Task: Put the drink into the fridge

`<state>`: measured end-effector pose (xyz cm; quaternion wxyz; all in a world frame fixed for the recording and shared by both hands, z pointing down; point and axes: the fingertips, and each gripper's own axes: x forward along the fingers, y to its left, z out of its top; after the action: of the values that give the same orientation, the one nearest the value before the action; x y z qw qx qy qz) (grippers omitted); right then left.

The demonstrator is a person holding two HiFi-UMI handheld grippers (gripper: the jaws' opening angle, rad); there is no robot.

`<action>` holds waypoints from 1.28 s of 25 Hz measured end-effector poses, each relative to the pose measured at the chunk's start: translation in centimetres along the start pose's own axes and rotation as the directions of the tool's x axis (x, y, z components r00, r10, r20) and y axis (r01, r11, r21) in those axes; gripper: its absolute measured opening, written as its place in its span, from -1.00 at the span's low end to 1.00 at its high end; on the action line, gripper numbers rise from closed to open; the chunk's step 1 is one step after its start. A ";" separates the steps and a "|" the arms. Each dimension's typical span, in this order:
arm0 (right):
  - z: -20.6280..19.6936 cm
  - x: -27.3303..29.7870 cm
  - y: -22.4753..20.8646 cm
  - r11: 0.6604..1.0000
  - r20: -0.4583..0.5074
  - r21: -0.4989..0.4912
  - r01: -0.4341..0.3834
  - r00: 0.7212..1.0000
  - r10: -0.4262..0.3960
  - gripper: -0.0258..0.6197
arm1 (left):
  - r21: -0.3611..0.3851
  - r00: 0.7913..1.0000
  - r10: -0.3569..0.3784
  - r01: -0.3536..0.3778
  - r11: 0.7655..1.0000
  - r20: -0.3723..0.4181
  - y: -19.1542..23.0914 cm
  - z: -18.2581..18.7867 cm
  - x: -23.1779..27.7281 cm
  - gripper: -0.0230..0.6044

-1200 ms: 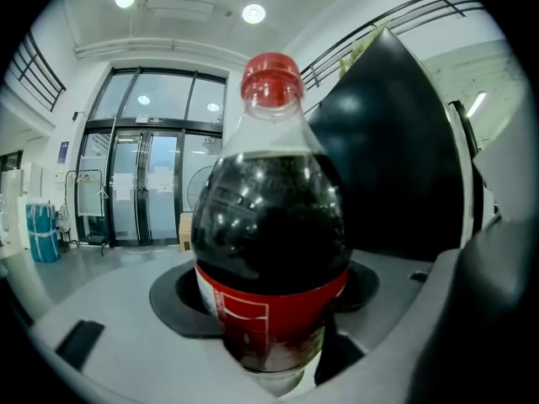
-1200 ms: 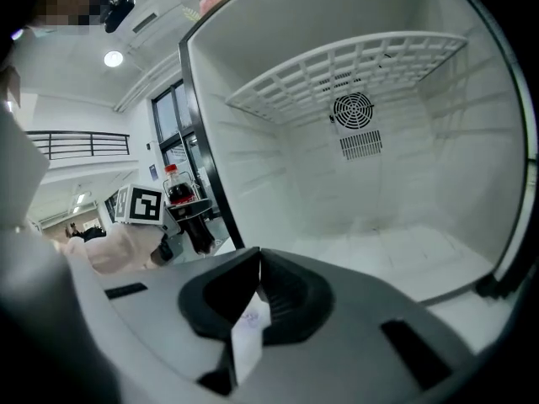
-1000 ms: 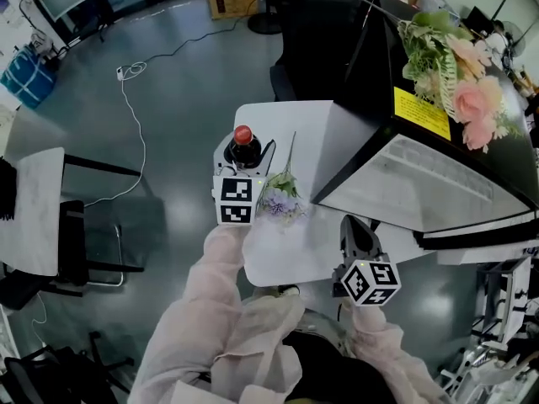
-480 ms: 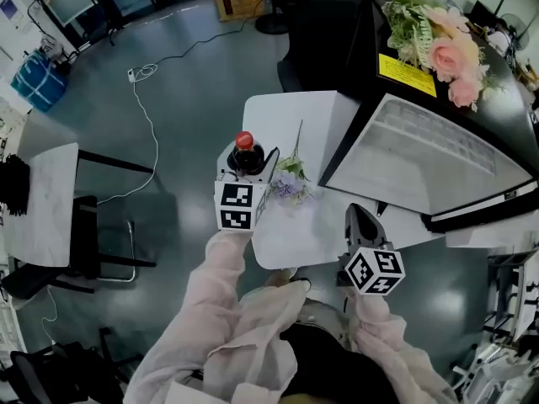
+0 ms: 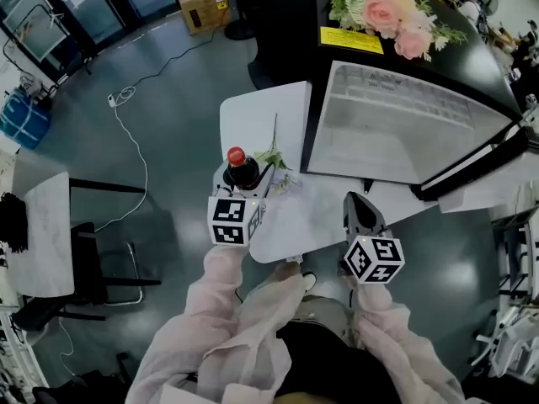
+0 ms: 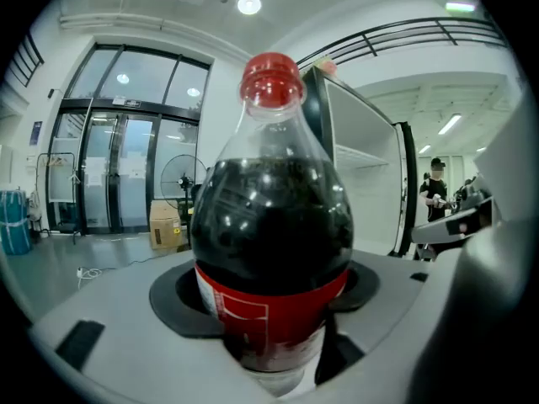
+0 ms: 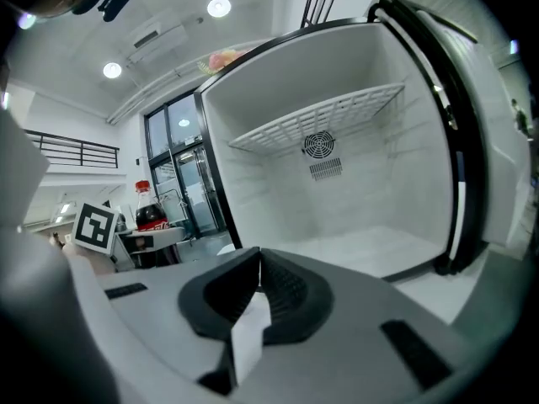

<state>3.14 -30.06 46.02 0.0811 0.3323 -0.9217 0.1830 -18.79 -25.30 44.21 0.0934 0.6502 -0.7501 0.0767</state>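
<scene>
Your left tool [image 5: 243,178] is clamped on the drink [image 6: 271,225], a dark cola bottle with a red cap and red label. Its pads press the bottle's lower body from both sides, and the bottle stands upright between them. In the head view the bottle sits left of centre, at the left edge of the small white desk [image 5: 253,112]; whether its base rests on the desk or is lifted clear, the pictures do not show. Just right of it on the desk lies a sprig of artificial flowers [image 5: 275,156]. Your right tool [image 7: 255,286] has its jaws together with nothing between them, and it hangs over the lower right part of the desk, pointing into the fridge. The fridge [image 5: 402,129] fills the upper right of the head view. Its door [image 5: 472,168] is swung wide, and its white interior is bare apart from a wire shelf [image 7: 324,114]. So the grip is made and the fridge is open, which I judge to be about the first half. You have not yet carried the drink across to the right, set it upright inside and let go.
</scene>
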 end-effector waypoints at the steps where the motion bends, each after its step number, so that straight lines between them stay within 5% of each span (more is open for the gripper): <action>1: 0.0 -0.4 -0.4 1.000 0.006 0.001 0.015 1.000 -0.015 -0.88 | -0.003 1.000 -0.022 0.022 1.000 -0.004 -0.8 -0.2 0.1 0.10; 10: -0.3 -3.9 -4.3 0.991 0.052 0.019 0.136 0.989 -0.136 -0.88 | -0.013 0.982 -0.187 0.187 0.982 -0.012 -7.5 -0.5 0.7 0.10; 21: -0.3 -6.9 -7.2 0.972 0.101 0.004 0.236 0.967 -0.235 -0.88 | -0.002 0.951 -0.307 0.307 0.952 -0.025 -13.3 -1.0 1.0 0.10; 32: -1.0 -8.8 -8.7 0.955 0.101 0.007 0.295 0.950 -0.294 -0.88 | 0.019 0.894 -0.447 0.448 0.894 -0.031 -18.8 -1.2 2.4 0.10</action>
<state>15.48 -30.73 47.06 0.0621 0.4746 -0.8654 0.1482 -0.49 -30.03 45.80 0.1097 0.8053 -0.5783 0.0709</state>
